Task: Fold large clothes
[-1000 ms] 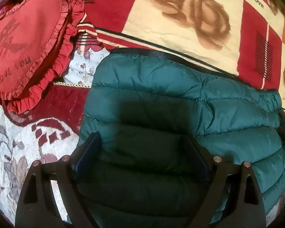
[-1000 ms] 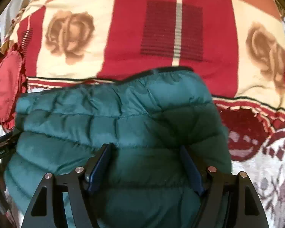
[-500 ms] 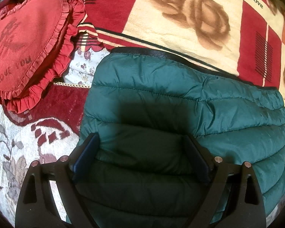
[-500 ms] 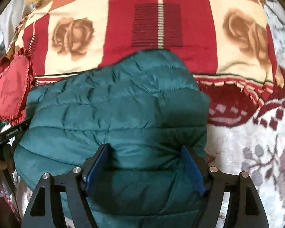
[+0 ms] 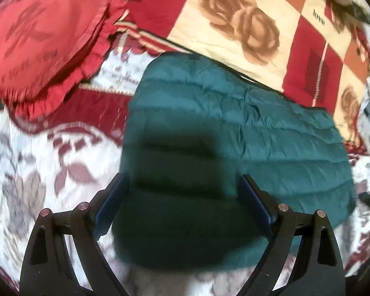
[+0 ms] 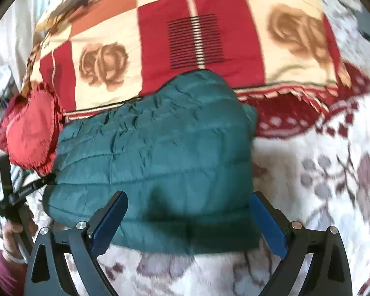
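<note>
A dark green quilted puffer jacket [image 5: 234, 148] lies folded into a compact bundle on the bed; it also shows in the right wrist view [image 6: 160, 160]. My left gripper [image 5: 183, 197] is open and empty, hovering above the jacket's near left part. My right gripper [image 6: 188, 214] is open and empty, above the jacket's near edge. The left gripper's handle and the hand holding it [image 6: 14, 197] show at the left edge of the right wrist view.
A red heart-shaped frilled pillow [image 5: 37, 39] lies left of the jacket, also in the right wrist view [image 6: 29, 128]. A red and cream rose-patterned blanket [image 5: 246, 24] lies behind the jacket. The floral white and maroon bedspread [image 6: 320, 172] surrounds the jacket.
Both grippers have pulled back and up from the jacket, so more bedspread shows in front of it. The jacket stays put on the bed.
</note>
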Demonstrator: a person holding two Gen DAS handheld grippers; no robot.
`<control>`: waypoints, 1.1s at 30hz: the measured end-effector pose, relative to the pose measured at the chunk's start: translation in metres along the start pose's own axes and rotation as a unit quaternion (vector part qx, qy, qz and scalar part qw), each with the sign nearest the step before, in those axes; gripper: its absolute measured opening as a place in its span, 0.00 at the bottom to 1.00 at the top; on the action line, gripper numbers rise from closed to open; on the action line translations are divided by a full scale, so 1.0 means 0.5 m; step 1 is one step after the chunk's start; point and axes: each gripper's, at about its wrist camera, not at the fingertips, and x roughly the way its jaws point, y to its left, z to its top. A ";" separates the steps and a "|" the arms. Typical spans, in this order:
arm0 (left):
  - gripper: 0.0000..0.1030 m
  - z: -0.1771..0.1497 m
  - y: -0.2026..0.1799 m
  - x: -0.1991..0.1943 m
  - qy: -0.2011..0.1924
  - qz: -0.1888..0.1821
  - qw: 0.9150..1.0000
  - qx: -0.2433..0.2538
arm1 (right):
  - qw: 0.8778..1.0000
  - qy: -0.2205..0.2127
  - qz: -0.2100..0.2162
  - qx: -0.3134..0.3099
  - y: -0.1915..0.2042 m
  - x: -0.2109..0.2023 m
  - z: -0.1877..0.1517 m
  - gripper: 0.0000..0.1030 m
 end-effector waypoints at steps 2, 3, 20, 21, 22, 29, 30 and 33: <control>0.88 -0.018 0.027 -0.013 0.008 -0.020 0.999 -0.030 | 1.000 0.006 0.009 0.025 -0.023 -0.007 -0.017 0.99; 0.88 -0.028 0.037 -0.020 0.008 -0.024 0.999 -0.041 | 0.999 0.008 0.010 0.031 -0.029 -0.009 -0.022 0.99; 0.88 -0.081 0.108 0.023 0.031 -0.110 0.984 -0.135 | 0.993 0.040 0.060 0.090 -0.071 0.070 -0.043 1.00; 0.88 -0.080 0.108 0.029 0.033 -0.112 0.984 -0.135 | 0.993 0.037 0.064 0.091 -0.071 0.072 -0.039 1.00; 0.89 -0.077 0.107 0.035 0.033 -0.113 0.984 -0.134 | 0.993 0.036 0.069 0.093 -0.070 0.077 -0.034 1.00; 0.98 -0.066 0.099 0.069 0.042 -0.124 0.981 -0.145 | 0.992 0.036 0.077 0.089 -0.057 0.106 -0.014 1.00; 0.98 -0.066 0.092 0.072 0.044 -0.120 0.982 -0.139 | 0.993 0.036 0.071 0.085 -0.052 0.108 -0.014 1.00; 0.97 -0.067 0.074 0.071 0.047 -0.104 0.987 -0.111 | 0.994 0.030 0.069 0.080 -0.046 0.105 -0.015 0.91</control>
